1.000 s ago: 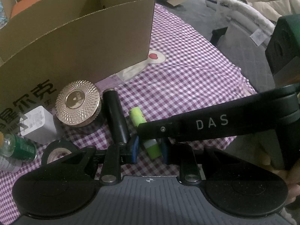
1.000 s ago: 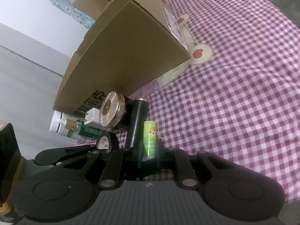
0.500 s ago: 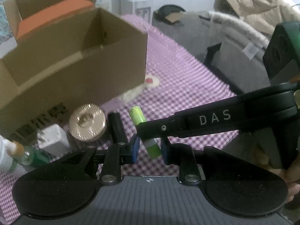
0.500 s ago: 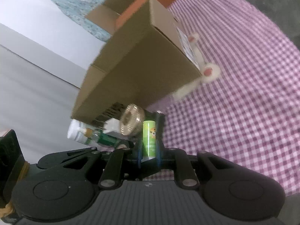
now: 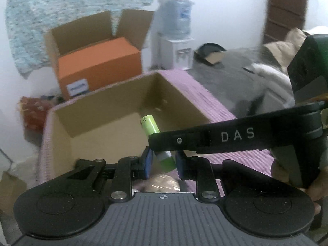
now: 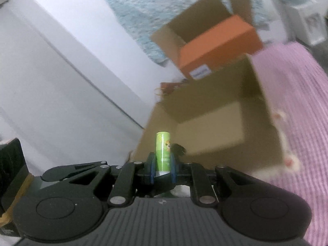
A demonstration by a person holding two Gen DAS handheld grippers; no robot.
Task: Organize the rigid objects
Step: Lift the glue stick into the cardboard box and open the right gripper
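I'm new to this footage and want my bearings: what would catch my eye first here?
A bright green tube, clamped between both grippers' blue pads, right gripper and left gripper, held up in front of the open cardboard box. Behind that, an orange box sits in another opened carton.

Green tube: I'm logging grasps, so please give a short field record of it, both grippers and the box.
object: green cylindrical plastic tube
left gripper: shut on the tube's lower end
right gripper: shut on the tube, higher up
tube pose: held in the air, tilted in the left wrist view
container: open brown cardboard box, ahead of both grippers
tube in box: not yet
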